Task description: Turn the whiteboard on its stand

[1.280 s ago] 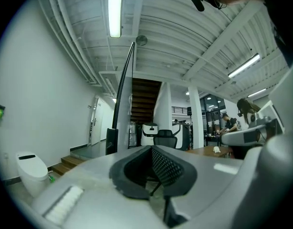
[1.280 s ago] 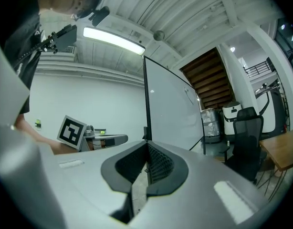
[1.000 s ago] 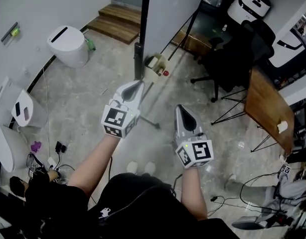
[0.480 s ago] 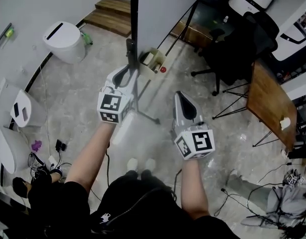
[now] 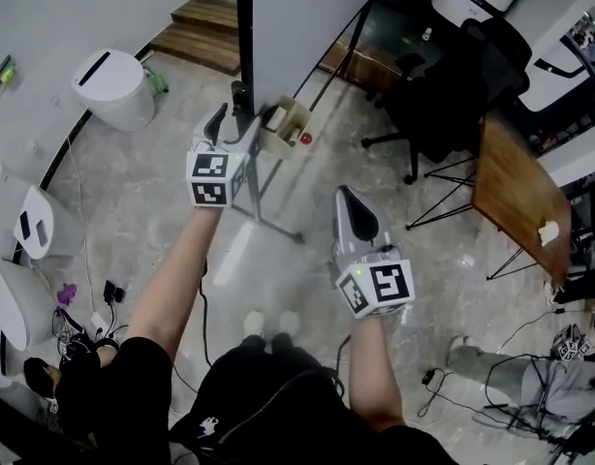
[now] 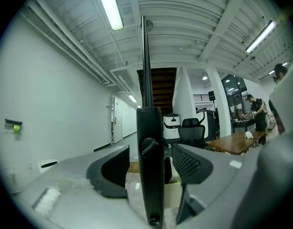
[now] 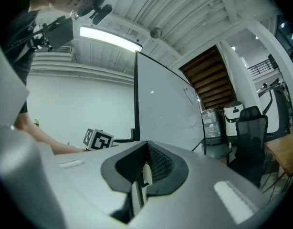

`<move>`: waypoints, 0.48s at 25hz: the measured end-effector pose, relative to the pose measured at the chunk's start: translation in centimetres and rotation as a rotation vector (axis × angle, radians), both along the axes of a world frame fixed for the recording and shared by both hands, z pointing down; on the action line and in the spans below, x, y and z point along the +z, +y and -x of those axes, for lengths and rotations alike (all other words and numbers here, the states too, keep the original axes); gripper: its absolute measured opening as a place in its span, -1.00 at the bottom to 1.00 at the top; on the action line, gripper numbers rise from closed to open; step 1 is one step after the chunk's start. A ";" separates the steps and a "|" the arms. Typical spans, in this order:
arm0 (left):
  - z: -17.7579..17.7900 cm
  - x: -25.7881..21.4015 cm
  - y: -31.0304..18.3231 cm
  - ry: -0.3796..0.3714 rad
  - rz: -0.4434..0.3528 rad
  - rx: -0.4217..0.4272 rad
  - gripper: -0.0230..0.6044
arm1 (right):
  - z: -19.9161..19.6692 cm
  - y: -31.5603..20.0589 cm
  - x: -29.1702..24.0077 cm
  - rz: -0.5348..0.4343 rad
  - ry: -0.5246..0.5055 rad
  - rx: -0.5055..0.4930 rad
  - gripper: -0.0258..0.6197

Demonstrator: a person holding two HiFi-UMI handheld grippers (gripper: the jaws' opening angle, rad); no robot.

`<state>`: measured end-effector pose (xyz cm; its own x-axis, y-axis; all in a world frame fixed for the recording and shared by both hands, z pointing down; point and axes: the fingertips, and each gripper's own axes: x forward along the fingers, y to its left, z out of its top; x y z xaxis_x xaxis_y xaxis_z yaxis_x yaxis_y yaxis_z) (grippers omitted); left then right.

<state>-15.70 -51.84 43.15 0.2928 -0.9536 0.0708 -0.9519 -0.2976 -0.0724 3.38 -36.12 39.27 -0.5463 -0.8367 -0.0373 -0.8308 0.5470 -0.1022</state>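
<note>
The whiteboard [image 5: 297,27] stands upright on its black stand, and it also shows edge-on in the right gripper view [image 7: 165,109]. My left gripper [image 5: 234,124] is at the stand's black side post [image 5: 243,46]. In the left gripper view the post [image 6: 151,185] and its round knob [image 6: 147,146] stand between the jaws. The left gripper's [image 6: 151,149] jaws are opening, and the pads stand clear of the post on both sides. My right gripper [image 5: 352,200] hangs lower right, away from the stand. Its jaws [image 7: 145,149] are shut with nothing between them.
A beige holder [image 5: 283,124] with markers hangs on the stand by my left gripper. The stand's legs [image 5: 268,223] spread over the floor below. A white bin [image 5: 111,87] and wooden steps [image 5: 205,32] lie left, a black chair [image 5: 443,95] and wooden table [image 5: 516,197] right.
My left gripper has moved forward along the stand's post and its jaws have gone from shut to spread wide round it. The right gripper has barely moved.
</note>
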 end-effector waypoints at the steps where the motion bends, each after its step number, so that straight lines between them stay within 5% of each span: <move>1: 0.0 0.0 -0.3 -0.003 0.001 -0.002 0.03 | -0.1 0.1 -0.1 0.000 0.001 0.003 -0.90; 12: -0.3 1.2 -2.4 -0.021 0.031 0.002 -0.13 | -0.9 0.8 -0.2 0.003 0.008 0.036 -0.90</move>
